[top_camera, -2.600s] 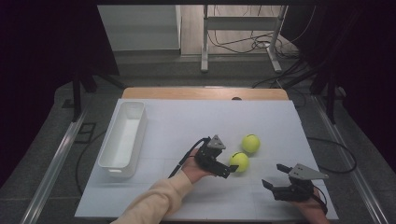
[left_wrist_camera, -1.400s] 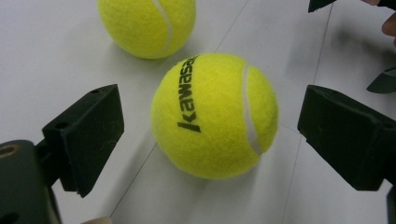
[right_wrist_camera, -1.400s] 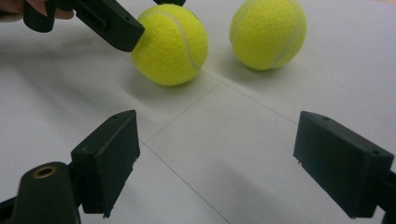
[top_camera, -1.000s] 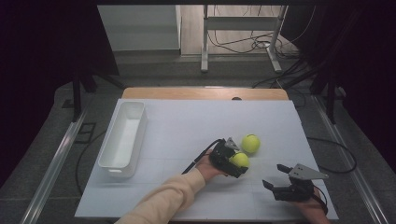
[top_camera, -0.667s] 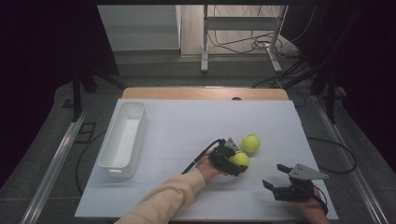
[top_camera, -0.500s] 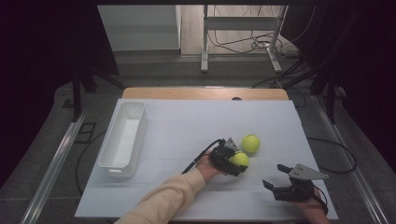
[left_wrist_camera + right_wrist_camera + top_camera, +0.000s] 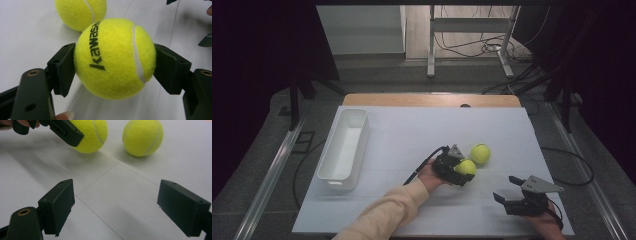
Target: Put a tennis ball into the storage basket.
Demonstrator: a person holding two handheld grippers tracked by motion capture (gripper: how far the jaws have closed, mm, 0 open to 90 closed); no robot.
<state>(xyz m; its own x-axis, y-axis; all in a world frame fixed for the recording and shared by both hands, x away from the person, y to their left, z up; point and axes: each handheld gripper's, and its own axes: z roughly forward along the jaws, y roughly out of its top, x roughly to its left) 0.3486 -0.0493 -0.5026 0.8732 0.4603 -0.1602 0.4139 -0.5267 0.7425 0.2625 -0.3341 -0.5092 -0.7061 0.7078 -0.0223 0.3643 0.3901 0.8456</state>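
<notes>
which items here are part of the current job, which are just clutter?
In play:
- left gripper, jaws shut on the near tennis ball
- second tennis ball, beside it on the table
- white bin, empty, a likely drop spot

Lying about:
- right gripper, open, idle over the white table
- cables on the floor behind

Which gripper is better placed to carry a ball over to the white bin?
Left. The left gripper is already shut on a tennis ball and sits nearer the white bin. The right gripper is open with nothing between its jaws, at the table's right, farther from the bin.
</notes>
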